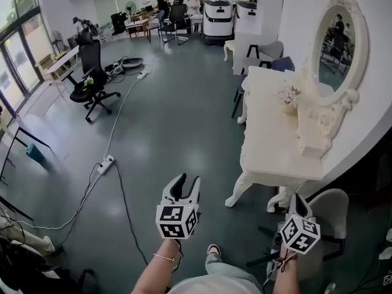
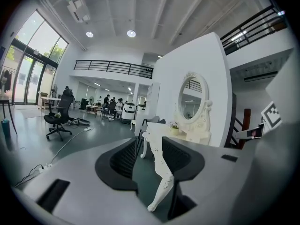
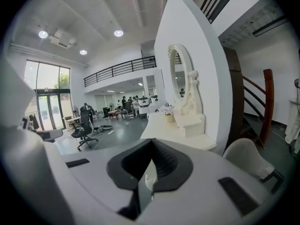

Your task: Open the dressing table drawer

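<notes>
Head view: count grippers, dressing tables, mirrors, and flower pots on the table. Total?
Grippers: 2 (left gripper, right gripper)
Dressing table: 1
Mirror: 1
Flower pot: 1
Total: 5

Bright, even daylight pours in from the tall glass windows (image 1: 13,17) on my left, helped by round white ceiling lamps (image 2: 131,33) that burn out to plain white spots. The smooth grey-green floor (image 1: 184,109) carries a soft sheen. Shadows under the white carved dressing table (image 1: 275,133) are faint. The oval white-framed mirror (image 1: 337,41) reflects the bright room. Both gripper views are fisheye: straight lines bow, and black corners ring each picture. My left gripper (image 2: 149,142) and right gripper (image 3: 151,142) look soft and blurred close to the lens; the distant room is sharper.
</notes>
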